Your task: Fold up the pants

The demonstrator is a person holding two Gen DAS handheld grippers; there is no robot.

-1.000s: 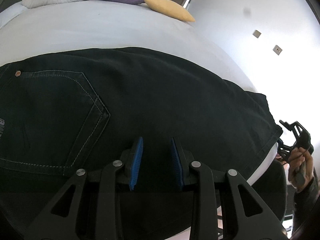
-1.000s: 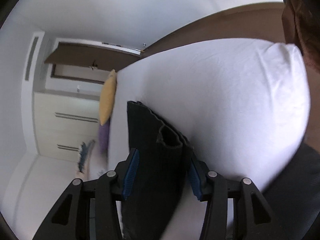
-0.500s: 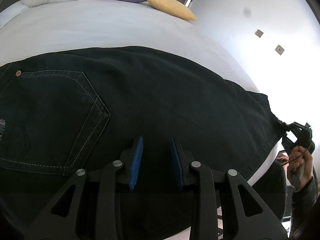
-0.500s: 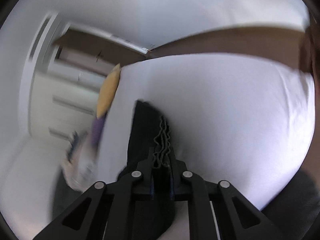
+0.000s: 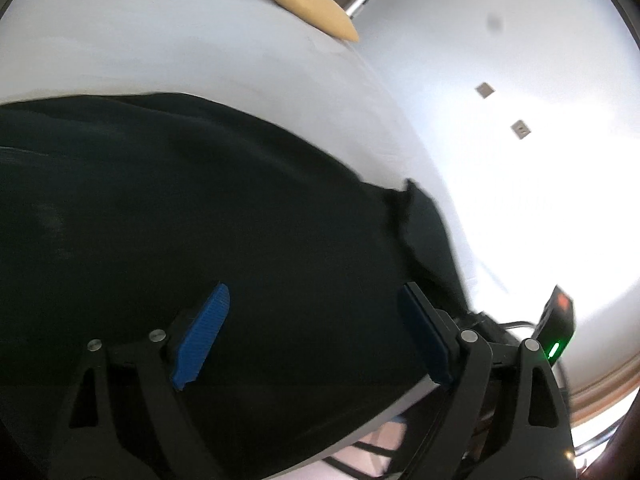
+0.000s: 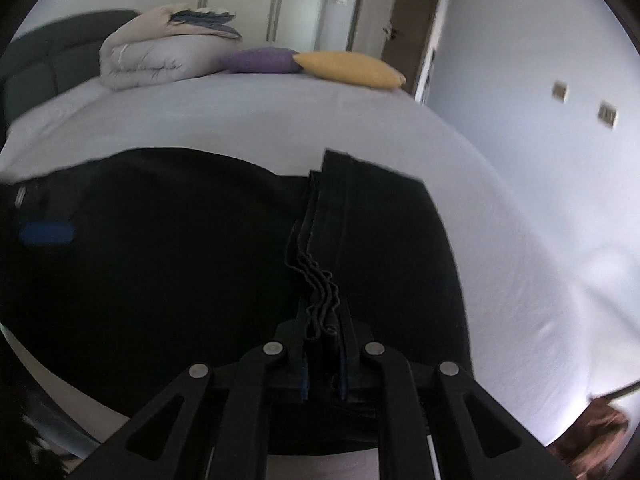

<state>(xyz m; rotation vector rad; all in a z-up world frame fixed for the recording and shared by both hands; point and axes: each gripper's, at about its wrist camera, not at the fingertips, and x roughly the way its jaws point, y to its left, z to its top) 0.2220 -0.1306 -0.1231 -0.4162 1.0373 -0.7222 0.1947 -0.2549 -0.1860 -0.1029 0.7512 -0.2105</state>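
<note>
Pants [image 6: 180,264] hems are pinched between the right gripper's [image 6: 323,376] jaws: they stand nearly closed on a stack of wavy hem edges, having just finished closing. From that grip the leg end rises and doubles back, its cut edge standing up near the middle of the right wrist view, with dark cloth spreading left and right below it.

The left gripper [image 5: 316,336] hangs over the dark cloth with its jaws wide apart, having just sprung open; its blue pads [image 5: 200,336] are clear of the cloth, and nothing is caught between them.

The pants lie flat across the near edge of the bed [image 6: 280,120], long axis running left to right, with the raised leg end at the right. A blue pad at the far left of the right wrist view marks where the left gripper sits, towards the waist. So the held end has to travel leftward along that axis, and the right hand, already gripping it, is judged the one to carry it.

Beyond the pants, at the bed's far side, are a folded duvet [image 6: 160,56] and purple [image 6: 260,60] and yellow [image 6: 352,68] cushions, well apart from the work.
</note>
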